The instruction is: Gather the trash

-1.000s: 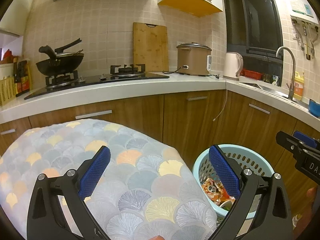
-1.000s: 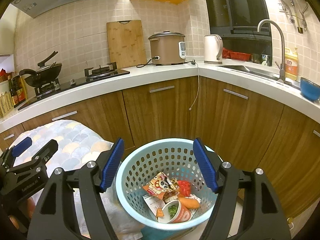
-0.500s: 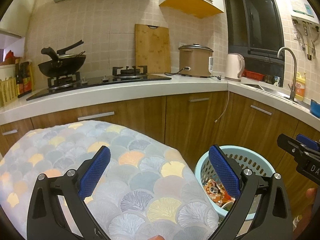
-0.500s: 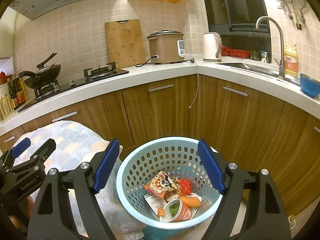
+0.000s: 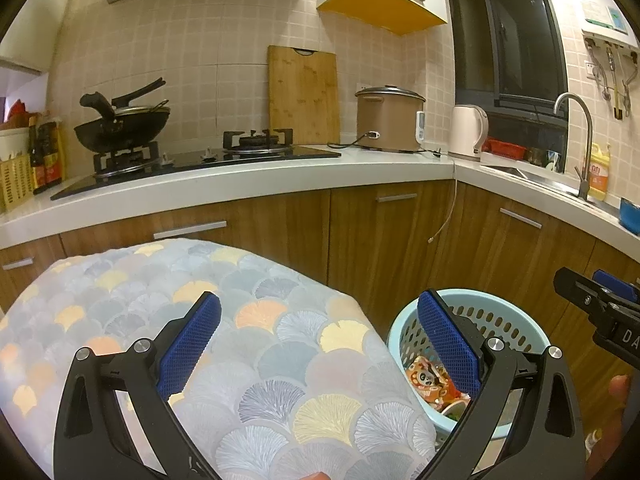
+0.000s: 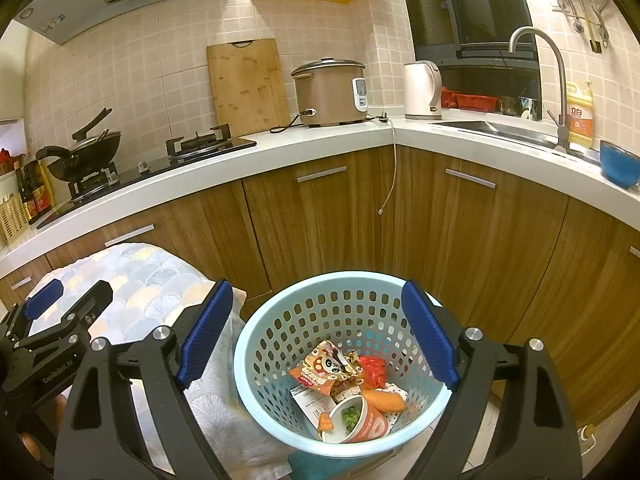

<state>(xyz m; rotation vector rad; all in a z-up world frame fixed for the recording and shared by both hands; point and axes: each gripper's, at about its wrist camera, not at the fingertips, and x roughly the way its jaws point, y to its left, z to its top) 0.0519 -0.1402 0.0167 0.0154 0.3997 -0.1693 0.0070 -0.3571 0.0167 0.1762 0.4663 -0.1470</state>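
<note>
Trash: a crinkled orange snack wrapper [image 6: 326, 370] with a panda print, a round paper cup [image 6: 358, 420] lying on its side, a smooth carrot [image 6: 383, 400], a red crumpled bit [image 6: 372, 366] and a white printed slip [image 6: 314, 400]; all lie in the bottom of the basket, lower centre of the right wrist view
Basket: [image 6: 256, 376] round, pale blue plastic, walls pierced with rows of oval holes; stands on the floor just beside the cloth-covered table
Right gripper: [image 6: 316, 332] black frame, blue ribbed pads; jaws have just been opening and stand wide apart above the basket rim, nothing between them
Left gripper: [image 5: 318, 344] same build; jaws wide apart over the cloth, holding nothing
Cloth: [image 5: 280, 360] soft, printed with grey, yellow and peach fan scales; fills the lower left of the left wrist view
Room: kitchen corner; dark wood cabinet fronts [image 6: 320, 216] with metal bar handles; white counter [image 6: 340, 136]; small square beige wall tiles
Counter: black wok [image 5: 120, 128] on a glass hob, upper left; bamboo cutting board [image 5: 303, 94] leaning on the wall; brown rice cooker [image 5: 388, 118]; white kettle [image 5: 468, 132]; curved steel tap [image 6: 540, 76] over the sink, upper right
</note>
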